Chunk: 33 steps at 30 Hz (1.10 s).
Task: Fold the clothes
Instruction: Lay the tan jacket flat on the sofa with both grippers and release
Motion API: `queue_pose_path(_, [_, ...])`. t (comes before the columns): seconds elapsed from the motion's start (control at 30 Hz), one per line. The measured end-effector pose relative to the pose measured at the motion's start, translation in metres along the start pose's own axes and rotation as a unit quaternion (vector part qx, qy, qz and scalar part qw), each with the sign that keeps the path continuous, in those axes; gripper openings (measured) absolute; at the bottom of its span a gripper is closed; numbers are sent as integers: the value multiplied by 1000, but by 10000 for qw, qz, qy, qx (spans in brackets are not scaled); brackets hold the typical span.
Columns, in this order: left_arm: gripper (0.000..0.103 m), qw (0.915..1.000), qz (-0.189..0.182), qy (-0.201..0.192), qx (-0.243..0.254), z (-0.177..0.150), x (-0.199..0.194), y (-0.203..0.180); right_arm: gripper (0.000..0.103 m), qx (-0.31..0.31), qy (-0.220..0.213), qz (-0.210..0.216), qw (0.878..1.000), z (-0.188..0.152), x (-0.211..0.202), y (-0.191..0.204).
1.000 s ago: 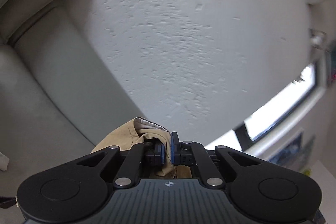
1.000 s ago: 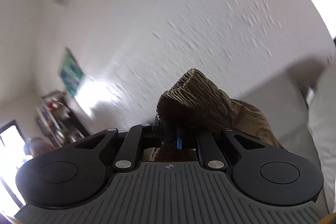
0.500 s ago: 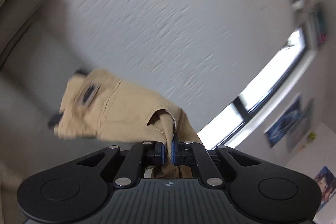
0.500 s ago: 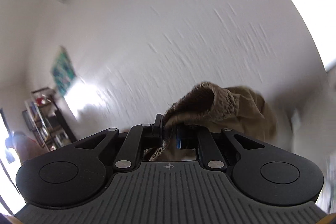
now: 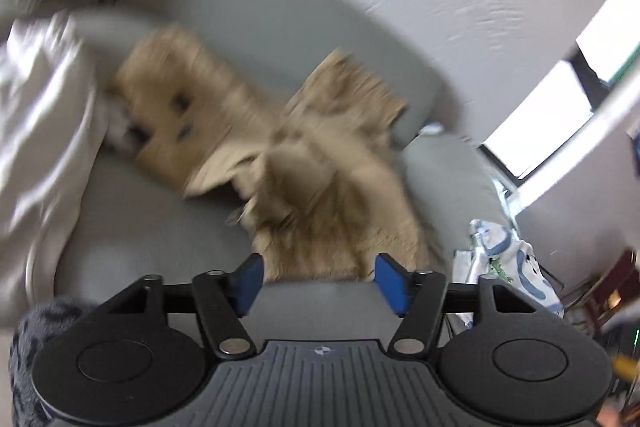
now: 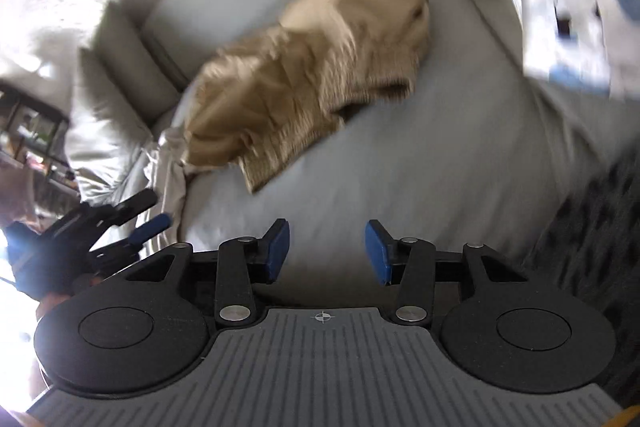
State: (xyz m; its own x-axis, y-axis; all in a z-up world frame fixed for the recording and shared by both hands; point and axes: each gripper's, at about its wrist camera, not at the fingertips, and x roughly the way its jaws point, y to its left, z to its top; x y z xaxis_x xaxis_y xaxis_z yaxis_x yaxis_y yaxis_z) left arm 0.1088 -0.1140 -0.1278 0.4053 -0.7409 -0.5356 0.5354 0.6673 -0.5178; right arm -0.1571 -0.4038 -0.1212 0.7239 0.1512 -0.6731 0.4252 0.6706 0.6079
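Both jaws have just been opening: the left hand-held gripper [image 5: 318, 281] and right hand-held gripper [image 6: 326, 251] gape wide, empty. The tan shorts [image 6: 316, 67] lie crumpled on the sofa [image 6: 440, 163], released; next comes flattening them for folding.

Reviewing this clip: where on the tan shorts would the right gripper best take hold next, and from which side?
Probably the ribbed waistband corner of the tan shorts. It is the edge nearest the open right gripper and seems to lift slightly off the grey cushion. Come in low from the near side. Motion blur makes the edge uncertain.
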Motion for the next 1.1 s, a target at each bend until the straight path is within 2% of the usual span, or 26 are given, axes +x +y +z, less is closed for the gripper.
queue_pose_path(0.07, [66, 10000, 20, -25, 16, -11, 7, -13, 50, -76, -384, 67, 9992, -1, -6, 1])
queue_pose_path(0.1, [69, 9998, 176, 22, -46, -8, 19, -16, 51, 12, -566, 111, 9983, 3, -8, -3])
queue_pose_path(0.13, [72, 9993, 352, 67, -83, -6, 31, -17, 58, 100, -748, 155, 9970, 8, -10, -7])
queue_pose_path(0.2, [72, 9969, 778, 149, -27, -7, 55, -13, 62, 376, -976, 131, 9944, 22, -3, -19])
queue_pose_path(0.27, [71, 9960, 831, 297, -121, -10, 62, -6, 62, 681, -1009, 146, 9925, 34, 8, -36])
queue_pose_path(0.37, [71, 9971, 643, 377, -134, -10, 64, -8, 62, 1259, -928, 250, 9874, 44, 22, -65])
queue_pose_path(0.43, [71, 9960, 843, 301, 47, -8, 81, -5, 62, 1614, -834, 363, 9827, 47, 32, -81])
queue_pose_path(0.5, [71, 9943, 1042, 223, -21, -7, 94, 0, 62, 1956, -737, 470, 9768, 50, 43, -97])
queue_pose_path(0.6, [71, 9960, 733, 224, -451, -4, 105, 15, 62, 2200, -623, 669, 9712, 51, 65, -110])
queue_pose_path(0.77, [72, 9940, 245, 494, -942, -1, 132, 33, 62, 2450, -638, 948, 9628, 59, 87, -118])
queue_pose_path(0.83, [65, 9944, 295, 571, -835, 0, 135, 29, 58, 2343, -652, 928, 9655, 62, 91, -114])
queue_pose_path(0.87, [58, 9945, 358, 628, -754, 0, 134, 26, 44, 2268, -649, 906, 9675, 63, 92, -112])
queue_pose_path(0.9, [25, 9945, 422, 686, -673, 1, 134, 23, 32, 2228, -619, 918, 9686, 64, 95, -110])
queue_pose_path(0.93, [16, 9944, 462, 732, -606, 2, 132, 19, 17, 2250, -539, 988, 9678, 63, 98, -110])
queue_pose_path(0.97, [14, 9946, 404, 746, -599, 2, 127, 17, 13, 2271, -505, 1039, 9670, 63, 100, -109])
queue_pose_path(1.1, [12, 9958, -102, 789, -459, 5, 82, -3, 11, 1941, -958, 1091, 9702, 59, 61, -88])
